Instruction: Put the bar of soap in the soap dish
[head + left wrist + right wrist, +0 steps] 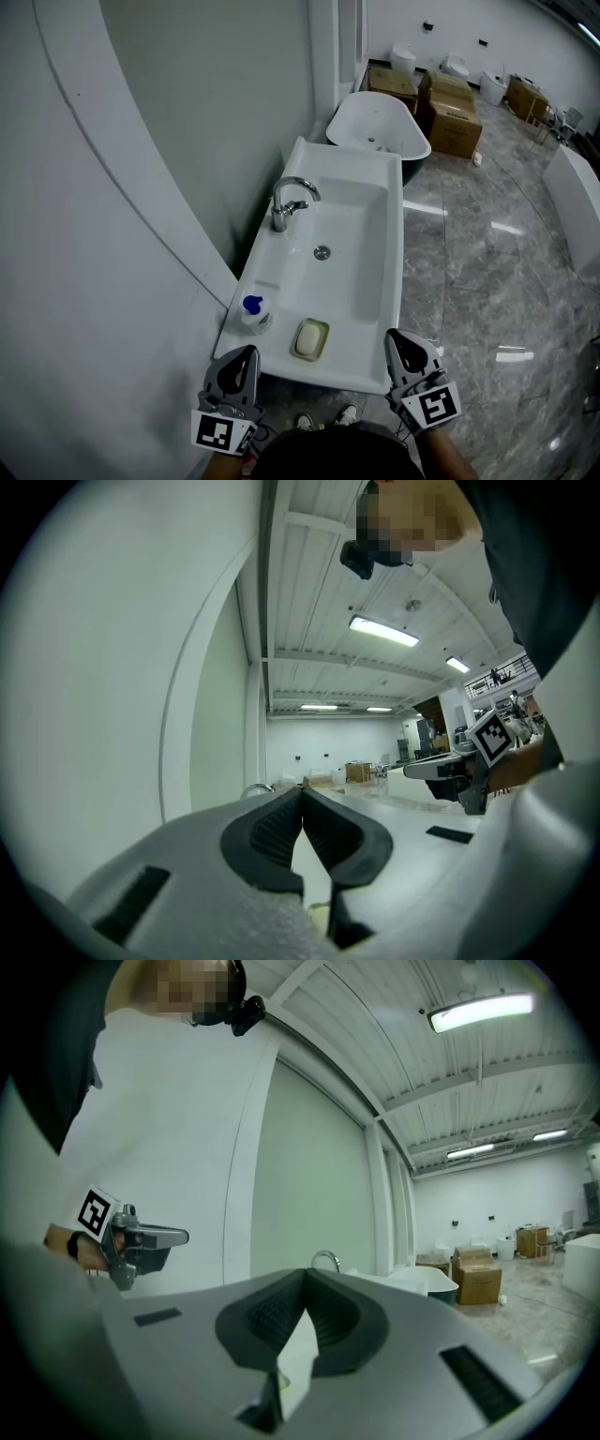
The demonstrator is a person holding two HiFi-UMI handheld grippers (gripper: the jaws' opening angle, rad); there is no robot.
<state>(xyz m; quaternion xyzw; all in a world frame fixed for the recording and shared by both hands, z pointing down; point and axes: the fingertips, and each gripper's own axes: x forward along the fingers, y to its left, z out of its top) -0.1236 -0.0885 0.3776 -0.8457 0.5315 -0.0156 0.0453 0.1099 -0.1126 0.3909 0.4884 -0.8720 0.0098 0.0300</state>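
Soap bar (308, 339) is lying inside the soap dish (324, 329), which is sitting on the front ledge of the sink (395, 281), just right of a small blue-capped item (253, 310). Judging by that, the placement is looking done.

Left gripper (242, 358) and right gripper (397, 342) are both hovering level at the sink's near edge, one on either side of the dish and apart from it. Jaws on both are clenched together with nothing between the pads. Reading that as the hands parking clear so nothing is nudging the dish.

Hard to make out:
- The blue-capped item is showing too small to identify.
- Both gripper views are looking level across the sink, so the gripper bodies are masking the dish and only the faucet (289, 199) is poking above them.
- Person's torso is cutting off the floor below the ledge.
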